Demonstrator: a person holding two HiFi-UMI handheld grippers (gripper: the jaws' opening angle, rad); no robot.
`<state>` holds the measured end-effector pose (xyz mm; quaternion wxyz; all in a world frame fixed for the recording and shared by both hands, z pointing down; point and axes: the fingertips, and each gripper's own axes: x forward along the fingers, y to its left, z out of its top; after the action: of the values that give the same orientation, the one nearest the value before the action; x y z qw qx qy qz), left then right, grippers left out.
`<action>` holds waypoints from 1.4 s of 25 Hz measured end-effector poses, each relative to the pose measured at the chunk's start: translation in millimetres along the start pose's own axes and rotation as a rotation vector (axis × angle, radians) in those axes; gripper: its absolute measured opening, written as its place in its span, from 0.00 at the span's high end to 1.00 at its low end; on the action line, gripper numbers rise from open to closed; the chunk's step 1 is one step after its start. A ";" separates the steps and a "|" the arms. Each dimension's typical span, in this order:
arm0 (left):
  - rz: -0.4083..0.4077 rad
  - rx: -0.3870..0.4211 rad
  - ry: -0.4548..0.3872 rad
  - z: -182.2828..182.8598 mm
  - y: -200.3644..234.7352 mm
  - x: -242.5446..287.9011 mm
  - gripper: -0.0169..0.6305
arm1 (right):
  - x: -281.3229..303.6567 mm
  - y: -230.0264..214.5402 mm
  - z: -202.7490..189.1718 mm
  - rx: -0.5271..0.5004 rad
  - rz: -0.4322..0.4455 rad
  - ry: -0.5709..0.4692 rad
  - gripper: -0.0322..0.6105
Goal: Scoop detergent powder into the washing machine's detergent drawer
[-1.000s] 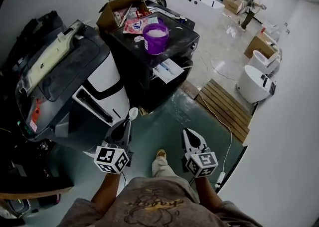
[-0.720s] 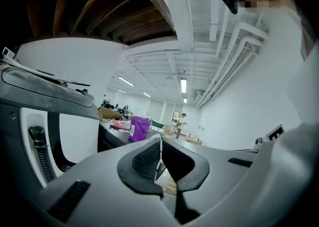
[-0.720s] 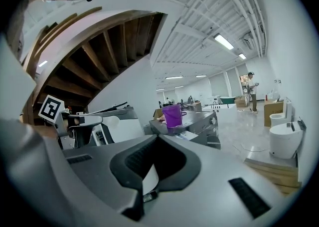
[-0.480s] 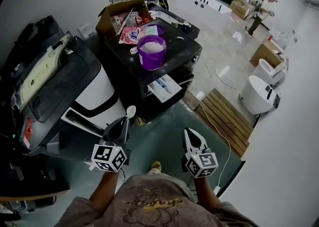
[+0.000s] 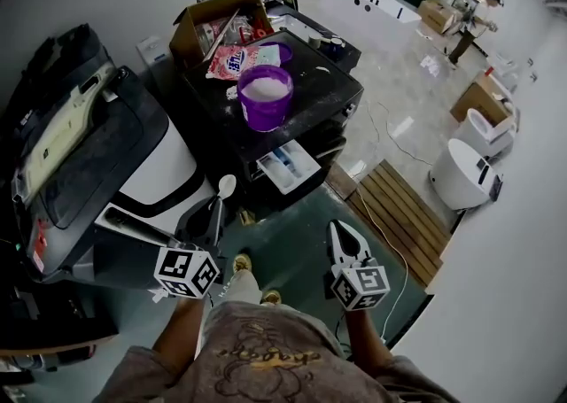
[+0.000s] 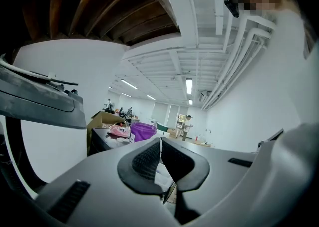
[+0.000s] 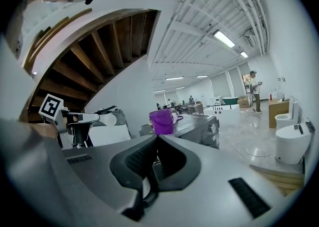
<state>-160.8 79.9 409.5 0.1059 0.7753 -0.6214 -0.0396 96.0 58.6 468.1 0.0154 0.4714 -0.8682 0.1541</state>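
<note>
Moved nearer the washing machine point(image 5: 330, 91), its drawer point(image 5: 285, 167) standing open ahead of the left gripper point(image 5: 215, 212). Held low, pointing forward, clamped on a white spoon point(image 5: 227, 185) with bowl raised. Level alongside, pinched shut on nothing, the right gripper point(image 5: 339, 229); atop the machine, above the drawer, powder in a purple tub point(image 5: 265, 98).

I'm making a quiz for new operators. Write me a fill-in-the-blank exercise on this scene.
The left claw is shut on a white ____.
The bucket of white powder is ____ in colour.
The detergent drawer below it stands ____.
Missing words: spoon; purple; open.
</note>
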 end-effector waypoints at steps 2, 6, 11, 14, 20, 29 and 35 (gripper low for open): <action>-0.004 -0.001 0.001 -0.2 2.2 12.1 0.94 | 8.2 -5.3 -2.3 0.006 0.002 0.008 0.95; -0.022 -0.004 -0.005 2.6 6.9 40.2 0.94 | 26.8 -15.7 1.0 0.025 -0.004 0.004 0.95; -0.047 -0.003 -0.009 5.7 14.1 80.5 0.94 | 55.3 -30.6 4.4 -0.001 -0.009 0.007 0.95; -0.068 -0.004 -0.015 8.8 24.4 107.8 0.94 | 79.4 -36.6 9.2 0.003 -0.017 0.007 0.95; -0.094 -0.011 -0.035 35.2 50.5 163.7 0.94 | 132.3 -49.6 32.0 0.020 -0.034 -0.003 0.95; -0.132 -0.027 -0.019 75.2 83.3 241.9 0.94 | 213.0 -57.1 74.3 0.031 -0.057 -0.033 0.95; -0.178 -0.028 0.012 76.9 108.1 284.8 0.94 | 253.3 -69.7 85.2 0.006 -0.101 -0.039 0.95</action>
<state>-215.0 -227.9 377.7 0.1167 0.8260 -0.5489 -0.0530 22.9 -207.0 448.3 0.0046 0.5177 -0.8430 0.1464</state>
